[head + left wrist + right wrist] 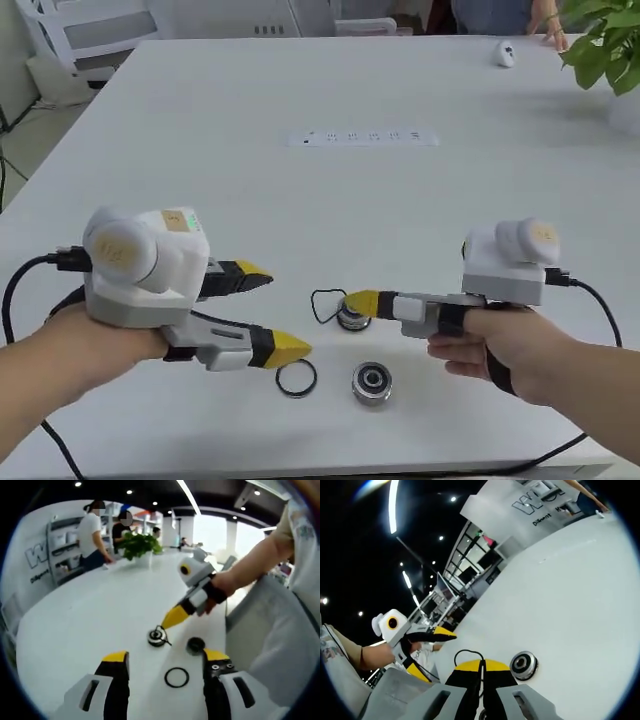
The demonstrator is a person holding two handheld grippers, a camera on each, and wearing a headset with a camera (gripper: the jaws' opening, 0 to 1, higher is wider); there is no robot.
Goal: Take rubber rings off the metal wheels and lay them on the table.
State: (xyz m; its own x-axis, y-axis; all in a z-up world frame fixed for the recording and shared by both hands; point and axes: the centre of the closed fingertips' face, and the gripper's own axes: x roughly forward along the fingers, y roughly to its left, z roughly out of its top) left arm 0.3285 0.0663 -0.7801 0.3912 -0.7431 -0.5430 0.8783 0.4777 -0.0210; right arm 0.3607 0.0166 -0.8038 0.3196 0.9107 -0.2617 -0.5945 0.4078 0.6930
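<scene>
The rubber ring (314, 305) is pinched between the jaws of your right gripper (362, 302). In the right gripper view those jaws (481, 665) are pressed together with only the thin black band (466, 651) between them. The band bows out past the yellow tips into an open loop.

The loop runs back to the metal wheel (352, 318), which lies on the table (300, 200) right under the right gripper's tips. Whether any of the ring sits in the wheel's groove cannot be told.

On your side of that wheel a second wheel (372, 383) lies flat. Beside it, to your left, a loose ring (279, 379) lies flat on the table, close to but apart from both wheels.

Your left gripper (272, 310) is to the left of the metal wheel with its jaws wide apart, holding and touching nothing. In the left gripper view (165, 656) the loose ring (166, 677) lies between the spread tips. The metal wheel (157, 638) and the right gripper's yellow tip (175, 617) lie beyond.
</scene>
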